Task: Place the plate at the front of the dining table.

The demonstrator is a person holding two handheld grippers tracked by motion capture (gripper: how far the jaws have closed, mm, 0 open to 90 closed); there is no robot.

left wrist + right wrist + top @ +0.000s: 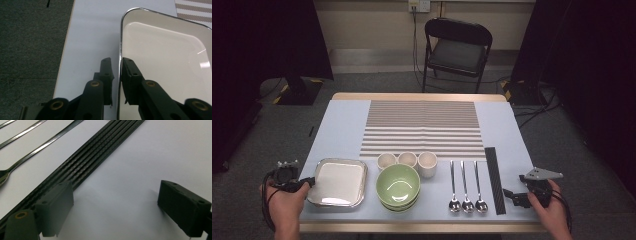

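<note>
Steel-rimmed, the square tray (339, 182) lies at the near left of the pale blue surface (342, 125) in the high view, just left of the green bowl (398, 186); the left claw (307, 183) sits at its left edge, the right claw (511, 195) beside the black strip (495, 180). Left gripper view: the claw (117, 72) straddles the tray's rim (121, 37), its jaws slightly parted, not pinching. Right gripper view: the claw (120, 205) is spread wide over bare surface, next to the strip (85, 162) and spoons (30, 152).

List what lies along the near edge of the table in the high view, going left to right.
Left gripper → square plate → green bowls → three spoons → black strip → right gripper.
</note>
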